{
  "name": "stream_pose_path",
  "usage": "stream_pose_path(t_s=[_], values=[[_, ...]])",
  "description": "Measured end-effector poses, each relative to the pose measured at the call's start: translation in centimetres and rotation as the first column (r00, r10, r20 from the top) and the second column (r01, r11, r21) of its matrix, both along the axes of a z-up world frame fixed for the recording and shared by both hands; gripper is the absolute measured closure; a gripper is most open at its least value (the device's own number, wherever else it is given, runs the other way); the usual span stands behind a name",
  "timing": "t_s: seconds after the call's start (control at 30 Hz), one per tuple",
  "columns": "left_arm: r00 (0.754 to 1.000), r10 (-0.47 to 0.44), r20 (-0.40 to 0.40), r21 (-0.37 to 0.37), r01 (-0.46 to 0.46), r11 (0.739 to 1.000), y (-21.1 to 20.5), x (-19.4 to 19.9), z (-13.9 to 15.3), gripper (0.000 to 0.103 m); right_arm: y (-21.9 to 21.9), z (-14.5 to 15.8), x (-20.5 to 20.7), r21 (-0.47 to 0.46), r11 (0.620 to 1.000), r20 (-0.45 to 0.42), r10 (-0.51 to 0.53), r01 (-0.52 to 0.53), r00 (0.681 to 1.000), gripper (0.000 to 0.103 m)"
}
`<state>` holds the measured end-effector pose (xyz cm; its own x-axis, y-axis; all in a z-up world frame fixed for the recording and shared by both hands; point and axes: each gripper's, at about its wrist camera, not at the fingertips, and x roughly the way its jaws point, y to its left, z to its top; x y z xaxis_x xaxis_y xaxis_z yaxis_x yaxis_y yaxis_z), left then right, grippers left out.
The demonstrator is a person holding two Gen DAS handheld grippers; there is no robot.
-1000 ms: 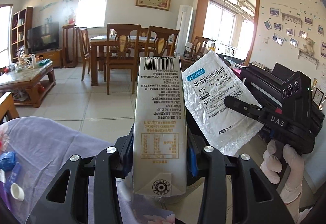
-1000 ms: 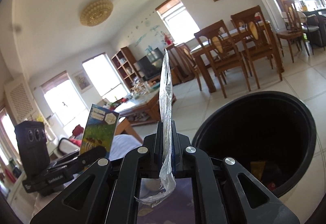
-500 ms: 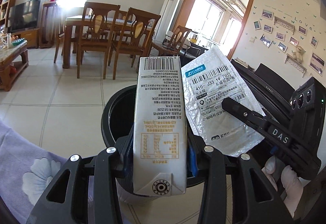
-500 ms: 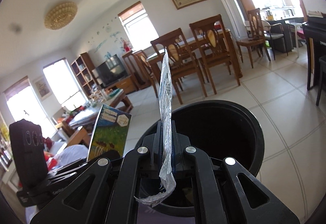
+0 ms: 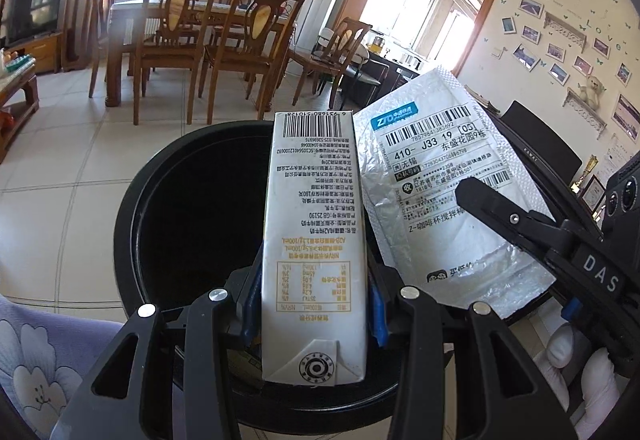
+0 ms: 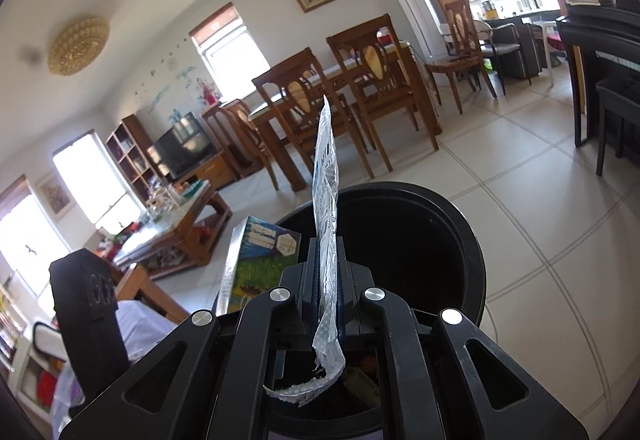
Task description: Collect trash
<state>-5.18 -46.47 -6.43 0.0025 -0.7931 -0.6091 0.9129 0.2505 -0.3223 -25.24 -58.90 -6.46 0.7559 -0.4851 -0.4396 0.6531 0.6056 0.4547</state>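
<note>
My left gripper (image 5: 314,304) is clamped on a tall white printed milk carton (image 5: 314,240), which stands upright between the pads, its lower end at the near rim of the round black plastic trash bin (image 5: 132,208) and its body in front of the bin's mouth. My right gripper (image 6: 326,292) pinches a flat silvery bubble-mailer pouch with a white shipping label (image 5: 448,192), seen edge-on from the right wrist, also over the bin's mouth and just right of the carton.

Risks, as I judge them:
- Both items sit near the bin's near rim, not its centre. If I release here, the carton could tip back onto the rim or fall outside toward the floral lilac cloth (image 5: 44,356).
- The pouch is light and limp; it may drift or cling to a pad.
- The carton and pouch are close, so they could snag each other.

Beyond the bin: tiled floor, wooden dining chairs (image 5: 244,40).
</note>
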Motion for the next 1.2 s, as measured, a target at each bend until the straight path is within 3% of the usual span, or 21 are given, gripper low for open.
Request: stream_pose_path(t_s=[0.2,0.23,0.27,0.33,0.4,0.47,0.87,1.07,1.2], values=[[1.0,-0.001,0.008,0.03,0.0,1.0,-0.5,-0.4,-0.7,0.061,-0.1,-0.2,0.2,0.03,0.999,-0.013,-0.04,0.041,0.999,0.096],[1.0,0.001,0.011,0.034,-0.001,0.999,-0.5,-0.4,-0.8,0.06,-0.3,-0.3,0.2,0.039,0.998,-0.015,-0.042,0.042,0.999,0.092],[1.0,0.003,0.011,0.037,-0.003,0.999,-0.6,-0.4,-0.7,0.06,-0.1,-0.2,0.1,0.046,0.998,-0.013,-0.045,0.045,0.999,0.087],[1.0,0.009,0.013,0.042,-0.01,0.999,-0.9,-0.4,-0.4,0.059,-0.1,-0.2,0.0,0.056,0.996,-0.013,-0.07,0.071,0.997,0.047],[1.0,0.018,0.023,0.045,-0.019,0.999,-0.9,-0.4,-0.3,0.045,0.1,-0.2,-0.5,0.057,0.994,0.008,-0.099,0.098,0.995,0.036],[0.998,0.035,0.05,0.042,-0.037,0.998,-0.8,-0.4,0.0,0.035,0.2,0.0,-0.7,0.045,0.994,0.012,-0.103,0.102,0.995,0.036],[0.985,0.041,0.166,-0.006,-0.04,0.999,2.4,-2.0,2.7,0.035,1.0,1.4,-1.7,0.016,0.996,0.098,-0.086,0.085,0.991,0.036],[0.973,0.108,0.202,-0.04,-0.101,0.994,8.2,-2.1,4.9,0.03,2.2,1.6,-0.7,-0.024,0.999,0.093,-0.037,0.039,0.995,0.036],[0.958,0.186,0.218,-0.061,-0.177,0.982,14.2,-1.7,6.1,0.028,4.8,2.0,1.9,-0.09,0.994,0.046,0.061,-0.057,0.997,0.036]])
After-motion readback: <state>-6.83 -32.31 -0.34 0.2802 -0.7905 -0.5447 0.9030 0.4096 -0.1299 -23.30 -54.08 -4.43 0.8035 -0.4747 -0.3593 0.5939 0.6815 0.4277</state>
